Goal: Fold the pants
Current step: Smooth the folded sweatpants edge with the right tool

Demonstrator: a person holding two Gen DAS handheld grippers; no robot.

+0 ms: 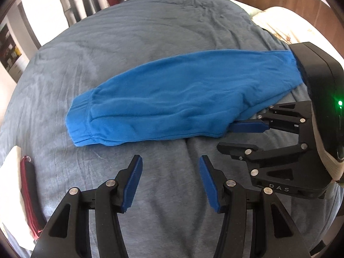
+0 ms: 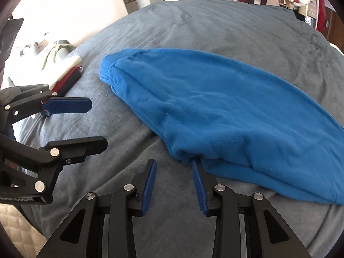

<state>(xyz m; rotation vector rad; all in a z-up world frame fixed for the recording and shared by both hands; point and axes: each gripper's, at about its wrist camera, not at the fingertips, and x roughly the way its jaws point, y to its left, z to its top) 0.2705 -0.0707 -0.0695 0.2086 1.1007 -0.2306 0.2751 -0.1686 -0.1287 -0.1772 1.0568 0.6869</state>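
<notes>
Across the bed, on its grey cover, lie the blue pants, already doubled leg on leg into one long band that runs left to right just beyond my fingers. They look like soft fleece: light, limp, and likely to sag and drag if I lift them from one point only, so I judge they want both ends or both edges taken together. Nothing about them is fragile, and the nap should give the pads good bite.

At the left end sits the ribbed cuff, thicker and firmer than the rest, a sound place to pinch. Its stacked layers must be caught together or the top one will peel away.

My left gripper hangs over bare cover near the pants' near edge, fingers spread with nothing between them. My right gripper has fingers parted too, empty, its right pad at the near hem of the wide end, seemingly just touching the cloth.

Far left, a red-edged case lies at the bed's edge.
</notes>
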